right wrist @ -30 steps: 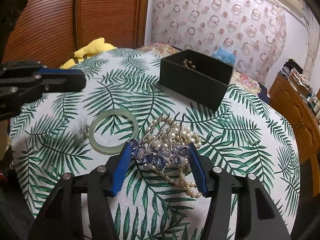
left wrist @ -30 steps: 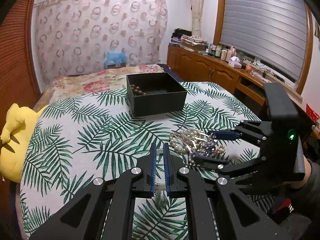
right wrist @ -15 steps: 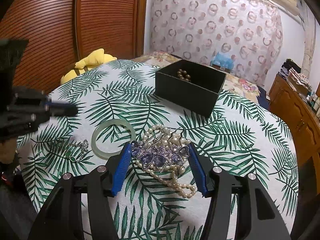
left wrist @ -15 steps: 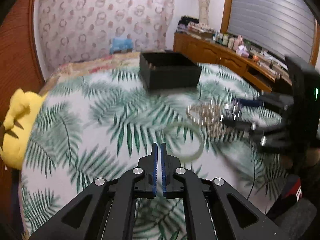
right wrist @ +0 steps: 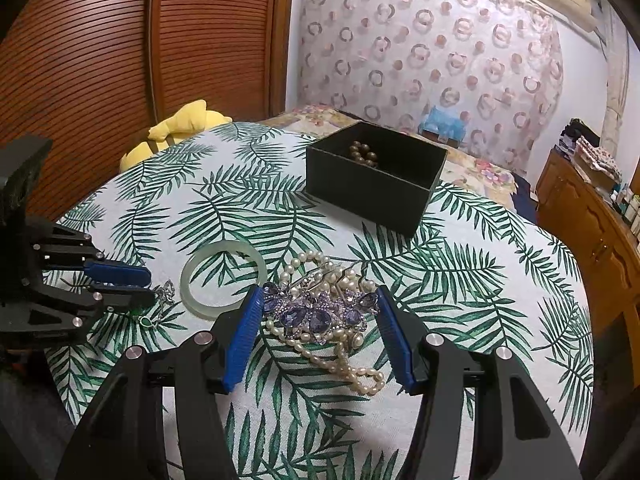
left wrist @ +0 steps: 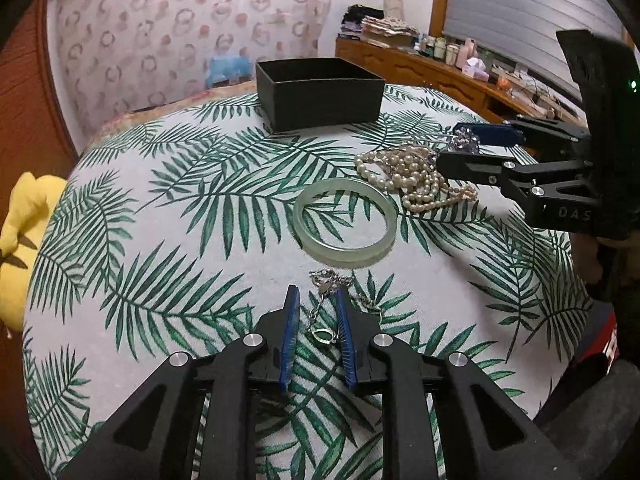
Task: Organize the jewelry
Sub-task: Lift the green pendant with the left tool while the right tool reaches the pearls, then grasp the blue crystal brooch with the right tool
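Note:
My left gripper [left wrist: 316, 296] is open, its blue pads either side of a thin silver chain with a green stone [left wrist: 322, 335] on the leaf-print cloth. A pale green bangle [left wrist: 345, 229] lies just beyond it. My right gripper [right wrist: 320, 300] is open around a purple crystal hair comb [right wrist: 316, 312] that rests on a heap of pearl strands [right wrist: 344, 356]. The pearls [left wrist: 416, 180] also show in the left wrist view. A black open box [right wrist: 372, 192] stands behind, with brown beads [right wrist: 362, 152] inside.
The round table [left wrist: 120, 240] has a palm-leaf cloth. A yellow plush toy [left wrist: 20, 232] lies at its left edge. A wooden cabinet [right wrist: 592, 216] with bottles stands to the right, and a slatted wooden door [right wrist: 120, 40] to the left.
My left gripper has pulled back from the bangle, opened, and now straddles the silver chain. My right gripper stays open around the purple comb.

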`<state>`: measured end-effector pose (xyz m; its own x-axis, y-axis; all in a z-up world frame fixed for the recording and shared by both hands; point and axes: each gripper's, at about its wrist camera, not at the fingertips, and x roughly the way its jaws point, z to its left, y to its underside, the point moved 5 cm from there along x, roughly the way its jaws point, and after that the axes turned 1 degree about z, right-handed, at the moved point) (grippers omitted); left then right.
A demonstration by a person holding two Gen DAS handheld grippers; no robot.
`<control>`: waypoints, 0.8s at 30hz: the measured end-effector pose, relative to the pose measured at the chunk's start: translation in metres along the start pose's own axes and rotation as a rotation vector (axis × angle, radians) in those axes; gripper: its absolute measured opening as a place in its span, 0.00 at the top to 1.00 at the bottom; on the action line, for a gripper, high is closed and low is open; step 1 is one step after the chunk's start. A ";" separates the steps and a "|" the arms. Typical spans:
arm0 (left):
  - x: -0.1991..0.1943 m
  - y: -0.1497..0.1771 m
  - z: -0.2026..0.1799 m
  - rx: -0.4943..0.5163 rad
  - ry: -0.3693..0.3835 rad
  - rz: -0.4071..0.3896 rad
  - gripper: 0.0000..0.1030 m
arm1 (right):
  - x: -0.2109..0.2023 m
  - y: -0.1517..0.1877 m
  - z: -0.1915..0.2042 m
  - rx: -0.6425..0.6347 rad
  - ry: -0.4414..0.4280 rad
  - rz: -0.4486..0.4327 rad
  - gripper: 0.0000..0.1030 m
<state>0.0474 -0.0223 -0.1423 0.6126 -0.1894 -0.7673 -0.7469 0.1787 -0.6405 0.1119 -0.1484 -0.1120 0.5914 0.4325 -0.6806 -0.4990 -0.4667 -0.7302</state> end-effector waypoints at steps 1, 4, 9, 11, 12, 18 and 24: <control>0.001 -0.001 0.000 0.010 -0.010 -0.001 0.85 | 0.000 0.000 0.000 -0.001 0.000 0.000 0.43; 0.003 -0.001 0.001 0.021 0.000 -0.005 1.00 | 0.000 -0.001 0.000 -0.003 -0.002 -0.001 0.43; -0.002 -0.005 0.003 0.001 -0.002 -0.035 1.00 | -0.004 -0.003 0.002 -0.008 -0.006 -0.013 0.42; -0.009 -0.011 0.007 -0.016 0.007 -0.063 1.00 | -0.007 -0.006 0.003 -0.010 -0.008 -0.023 0.43; -0.013 -0.015 0.009 -0.024 0.009 -0.077 1.00 | -0.009 -0.007 0.003 -0.011 -0.007 -0.026 0.43; -0.034 -0.042 0.018 -0.035 0.013 -0.146 1.00 | -0.016 -0.023 -0.001 -0.019 0.000 -0.056 0.42; -0.026 -0.033 0.013 -0.011 0.027 -0.084 0.99 | -0.019 -0.025 -0.003 -0.014 0.002 -0.060 0.42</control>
<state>0.0592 -0.0106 -0.1016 0.6662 -0.2295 -0.7096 -0.6959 0.1508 -0.7021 0.1147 -0.1480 -0.0807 0.6215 0.4585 -0.6352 -0.4534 -0.4507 -0.7690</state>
